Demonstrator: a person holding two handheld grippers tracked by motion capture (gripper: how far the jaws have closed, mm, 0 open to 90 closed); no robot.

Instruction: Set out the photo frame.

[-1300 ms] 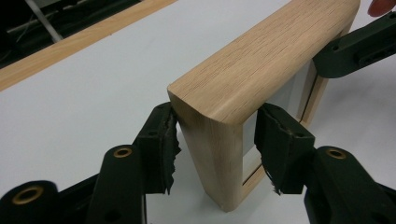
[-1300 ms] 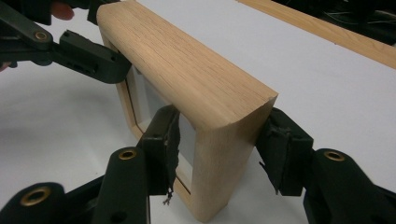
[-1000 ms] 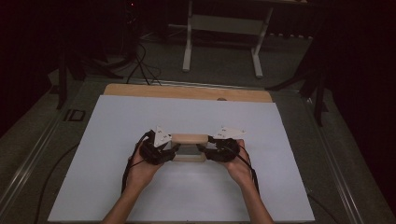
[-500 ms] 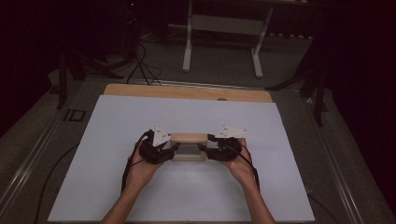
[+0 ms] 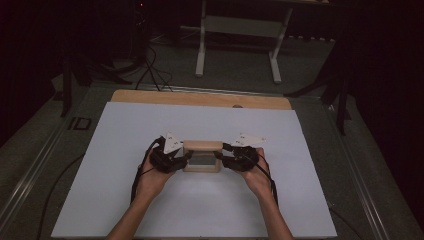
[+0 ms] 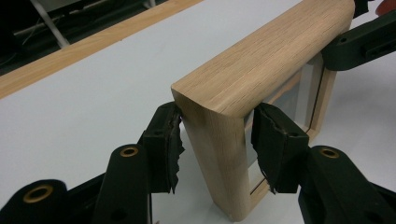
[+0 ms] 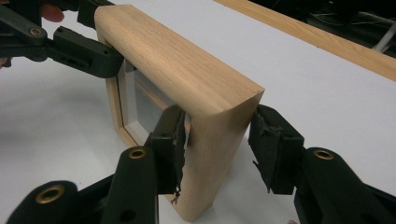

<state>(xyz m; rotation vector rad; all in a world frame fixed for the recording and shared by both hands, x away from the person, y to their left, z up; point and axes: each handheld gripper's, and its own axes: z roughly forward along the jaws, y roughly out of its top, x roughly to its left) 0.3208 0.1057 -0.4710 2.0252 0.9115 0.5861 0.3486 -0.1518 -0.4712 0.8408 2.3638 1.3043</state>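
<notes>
The wooden frame (image 5: 202, 156) stands upright on the white table (image 5: 125, 135), its long axis running from the left gripper (image 6: 215, 140) to the right gripper (image 7: 218, 140), each straddling one end post between narrowly parted jaws, pads beside the wood, neither nearer.

Upright oak frame (image 5: 202, 156), mid-table

Both grippers flank wood frame (image 5: 202, 156).
</notes>
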